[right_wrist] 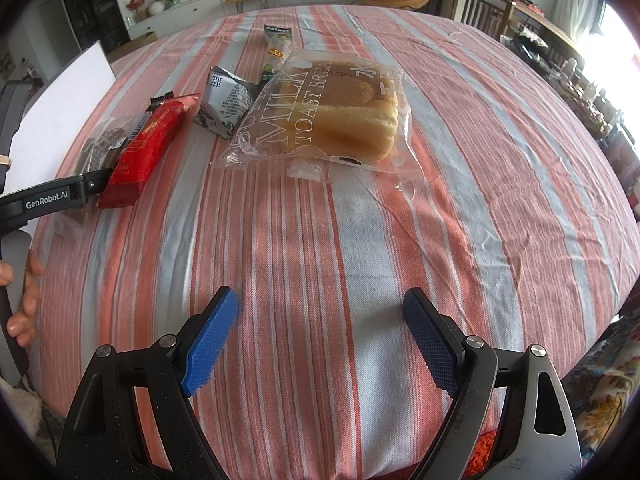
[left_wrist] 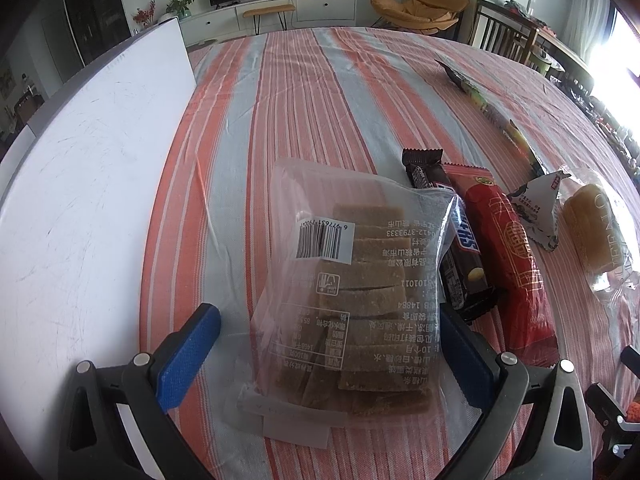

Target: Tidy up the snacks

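The left gripper (left_wrist: 326, 354) is spread wide, its blue pads on either side of a clear bag of brown slices (left_wrist: 348, 300) that lies flat on the striped cloth (left_wrist: 280, 100). The bag's near end sits between the pads; whether either pad touches the plastic cannot be told. Just right of the bag, edge to edge with it, lies a dark chocolate bar (left_wrist: 460, 248), and right of that a red wrapped bar (left_wrist: 508, 252) — the two touch along their length. Further right are a small grey-white pouch (left_wrist: 540, 208) and a bag of bread (left_wrist: 596, 232). Ahead and to the right, well apart, a long thin packet (left_wrist: 492, 116) lies alone. A white board (left_wrist: 92, 168) stands to the left.

The right gripper (right_wrist: 320, 344) is released too, with nothing between its pads — only cloth beneath. The bread bag (right_wrist: 340, 116) lies ahead of it, well apart, and the red bar (right_wrist: 146, 148) sits ahead to the left.
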`<state>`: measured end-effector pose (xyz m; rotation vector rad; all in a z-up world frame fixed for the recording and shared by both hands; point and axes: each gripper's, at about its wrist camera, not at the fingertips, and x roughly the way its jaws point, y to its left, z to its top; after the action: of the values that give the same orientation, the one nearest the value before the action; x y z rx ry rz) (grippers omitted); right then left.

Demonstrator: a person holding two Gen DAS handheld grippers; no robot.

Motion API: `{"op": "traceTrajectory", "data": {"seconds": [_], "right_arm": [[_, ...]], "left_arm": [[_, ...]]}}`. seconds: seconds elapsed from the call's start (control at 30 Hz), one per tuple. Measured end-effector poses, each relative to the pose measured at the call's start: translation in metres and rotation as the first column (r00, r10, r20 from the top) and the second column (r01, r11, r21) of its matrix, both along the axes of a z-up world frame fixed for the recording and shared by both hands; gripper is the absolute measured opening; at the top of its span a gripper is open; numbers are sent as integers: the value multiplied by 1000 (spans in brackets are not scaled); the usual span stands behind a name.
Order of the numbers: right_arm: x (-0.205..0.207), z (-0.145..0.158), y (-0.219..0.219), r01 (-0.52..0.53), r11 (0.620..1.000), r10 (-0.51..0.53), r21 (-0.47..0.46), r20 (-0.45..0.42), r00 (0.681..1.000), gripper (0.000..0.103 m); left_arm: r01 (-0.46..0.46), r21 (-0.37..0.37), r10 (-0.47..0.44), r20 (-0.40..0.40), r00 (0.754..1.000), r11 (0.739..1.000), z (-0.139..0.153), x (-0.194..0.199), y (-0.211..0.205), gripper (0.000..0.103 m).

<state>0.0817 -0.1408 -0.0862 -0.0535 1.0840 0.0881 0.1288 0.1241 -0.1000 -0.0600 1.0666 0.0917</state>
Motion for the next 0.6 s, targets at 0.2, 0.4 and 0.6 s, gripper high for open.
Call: {"op": "traceTrajectory", "data": {"seconds": [0.2,0.4,0.6], "right_arm": [[0,0,0,-1,1000,1,1,-1,1000,88],[0,0,1,-1,1000,1,1,-1,1000,88],[-2,16,-15,27,982,-29,189,12,999,86]], "left_arm": [[7,-6,-7,-33,999,1000,0,4,0,103],[41,-10,-40,24,999,999,12,-8,-4,60],[17,-81,-13,50,999,997,20,-23,8,55]]}}
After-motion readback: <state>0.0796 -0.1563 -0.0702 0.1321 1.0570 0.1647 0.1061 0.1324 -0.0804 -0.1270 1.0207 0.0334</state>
